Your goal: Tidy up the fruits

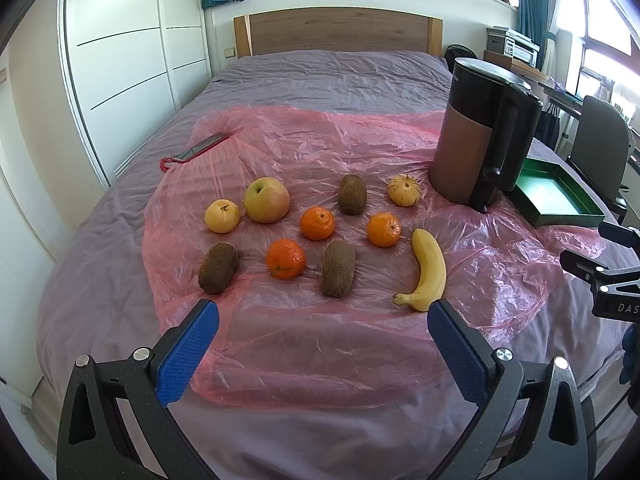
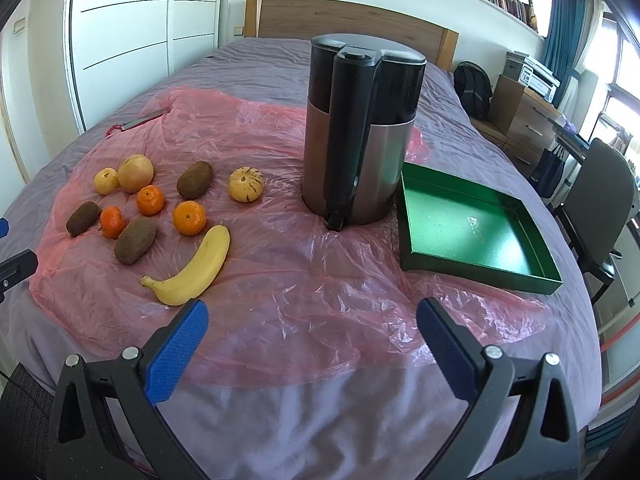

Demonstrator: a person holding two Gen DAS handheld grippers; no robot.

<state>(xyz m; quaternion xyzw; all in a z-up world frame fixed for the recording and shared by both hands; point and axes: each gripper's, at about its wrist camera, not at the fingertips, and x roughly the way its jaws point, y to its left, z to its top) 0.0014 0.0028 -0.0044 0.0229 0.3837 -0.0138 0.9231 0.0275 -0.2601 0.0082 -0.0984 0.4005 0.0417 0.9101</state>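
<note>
Fruits lie on a pink plastic sheet (image 1: 320,152) over the bed: a banana (image 1: 428,270), three mandarins (image 1: 286,258), three kiwis (image 1: 339,268), an apple (image 1: 267,200), a small yellow fruit (image 1: 222,216) and a striped yellow fruit (image 1: 404,190). An empty green tray (image 2: 476,220) sits right of the kettle (image 2: 360,132). My left gripper (image 1: 322,318) is open just short of the front row of fruit. My right gripper (image 2: 312,320) is open, nothing between its fingers, with the banana (image 2: 192,268) by its left finger. The right gripper's frame (image 1: 608,280) shows at the left view's right edge.
A tall black and copper kettle (image 1: 480,132) stands between the fruit and the tray (image 1: 556,196). A phone with a red cord (image 1: 200,148) lies at the sheet's far left. A wardrobe (image 1: 120,60) flanks the left side; a chair (image 2: 600,208) and drawers (image 2: 520,116) stand right.
</note>
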